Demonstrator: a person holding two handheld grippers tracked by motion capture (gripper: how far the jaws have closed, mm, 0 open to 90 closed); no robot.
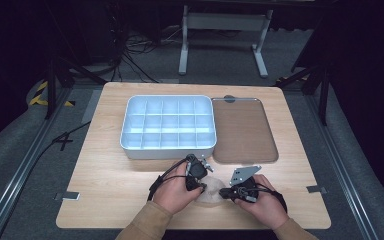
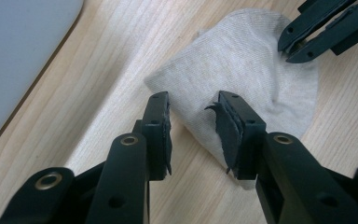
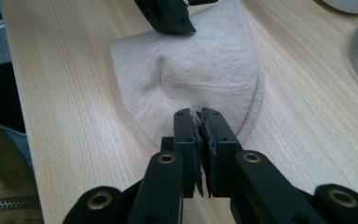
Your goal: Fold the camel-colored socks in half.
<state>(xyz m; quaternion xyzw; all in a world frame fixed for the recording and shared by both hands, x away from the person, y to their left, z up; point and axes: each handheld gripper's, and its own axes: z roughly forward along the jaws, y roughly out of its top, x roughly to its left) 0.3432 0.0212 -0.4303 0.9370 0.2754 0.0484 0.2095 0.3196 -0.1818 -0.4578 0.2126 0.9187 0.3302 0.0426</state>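
Observation:
A small beige knitted cloth (image 1: 211, 195) lies folded flat on the wooden table near its front edge, between my two grippers. In the left gripper view my left gripper (image 2: 193, 105) stands open, its jaws straddling a corner of the cloth (image 2: 247, 60). My right gripper (image 3: 199, 114) has its jaws almost together, low over the rounded edge of the cloth (image 3: 200, 60), and I see no fabric between them. It reaches in from the opposite side, seen as the right gripper (image 2: 286, 49) in the left gripper view. The left gripper (image 3: 177, 21) touches the far edge of the cloth.
A pale blue box (image 1: 168, 150) divided into several compartments stands just behind the hands. To its right lies a flat brownish see-through lid (image 1: 242, 130). Bare wood stretches to the left and right of the hands.

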